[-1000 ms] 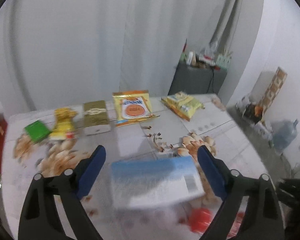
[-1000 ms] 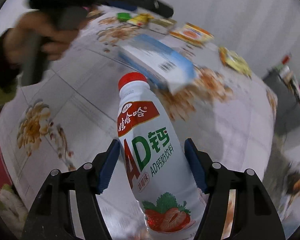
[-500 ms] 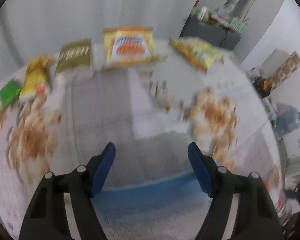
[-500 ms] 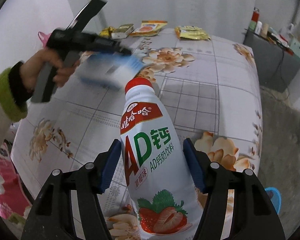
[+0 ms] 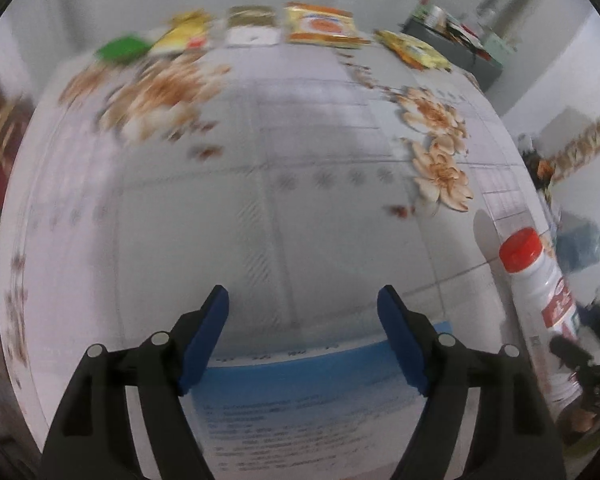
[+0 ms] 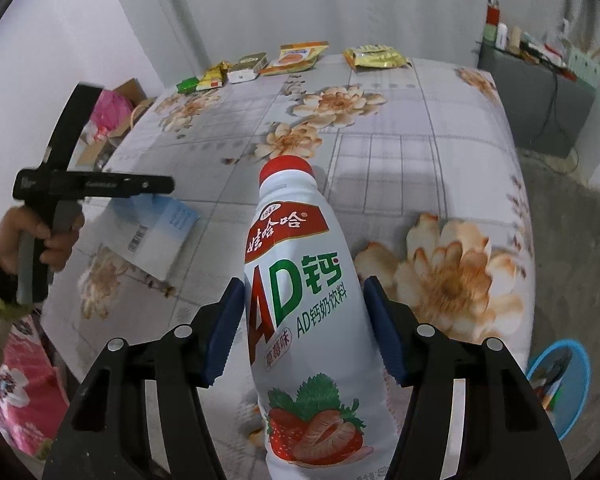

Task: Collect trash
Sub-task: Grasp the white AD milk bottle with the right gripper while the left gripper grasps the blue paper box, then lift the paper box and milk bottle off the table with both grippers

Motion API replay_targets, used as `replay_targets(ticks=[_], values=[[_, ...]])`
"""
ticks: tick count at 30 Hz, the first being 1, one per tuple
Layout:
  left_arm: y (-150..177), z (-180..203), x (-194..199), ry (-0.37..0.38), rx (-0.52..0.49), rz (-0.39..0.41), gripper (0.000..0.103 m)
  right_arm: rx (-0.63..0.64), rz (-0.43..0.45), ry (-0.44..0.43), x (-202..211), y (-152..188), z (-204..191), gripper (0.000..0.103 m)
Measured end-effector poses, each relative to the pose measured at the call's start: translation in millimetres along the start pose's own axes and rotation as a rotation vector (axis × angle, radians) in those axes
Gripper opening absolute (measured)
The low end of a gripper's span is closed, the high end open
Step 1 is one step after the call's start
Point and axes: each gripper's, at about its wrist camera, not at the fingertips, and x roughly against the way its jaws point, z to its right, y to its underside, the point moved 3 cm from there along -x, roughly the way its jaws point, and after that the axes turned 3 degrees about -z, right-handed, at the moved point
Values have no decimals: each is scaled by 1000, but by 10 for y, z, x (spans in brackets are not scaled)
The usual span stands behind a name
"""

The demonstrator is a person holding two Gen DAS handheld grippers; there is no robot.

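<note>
Blue-edged carton (image 5: 300,396) sits between my left gripper (image 5: 302,344) pads, jaws opening, grip unclear. Right gripper (image 6: 304,328) clamps the milk bottle (image 6: 300,300) right of the carton, long axis along its fingers.

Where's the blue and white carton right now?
In the right wrist view the blue and white carton is at the left, under the left gripper above the flowered tablecloth, left of the drink bottle.

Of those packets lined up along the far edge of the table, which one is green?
The small green packet at the left end of the row on the table. Its neighbours, the yellow packet, the white-ended box and the orange packet, are yellow, olive or orange.
</note>
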Motion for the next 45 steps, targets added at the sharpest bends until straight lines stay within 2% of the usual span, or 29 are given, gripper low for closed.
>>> replay_targets(ticks=[6,12,15,17,20,23,25,32,36,37,42,45], values=[[382,-325,194,138,219,-26,76,-29,16,-12,65,113,-30,57],[1017,-456,388,314,386,-32,77,-63,17,-18,100,182,-22,57],[1255,-352,423,368,405,-21,78,-72,11,-14,109,204,-25,57],[1416,-217,483,394,356,6,83,-75,10,-8,117,226,-33,57],[1531,-19,550,365,258,45,90,-82,10,-4,129,254,-45,57],[1521,244,615,230,123,132,94,-95,8,-7,140,271,-50,57],[1517,393,616,177,42,153,95,-99,6,-8,142,276,-50,57],[1348,704,359,56,-155,137,96,-101,2,-5,158,284,-54,57],[1248,687,219,26,-153,117,91,-110,1,-6,173,290,-52,57],[1276,682,206,42,-144,95,87,-112,-2,-7,177,293,-53,57],[1481,702,269,131,-52,82,87,-154,-33,-61,197,363,-80,57],[1513,720,322,127,-3,107,88,-150,-44,-63,204,385,-120,59]])
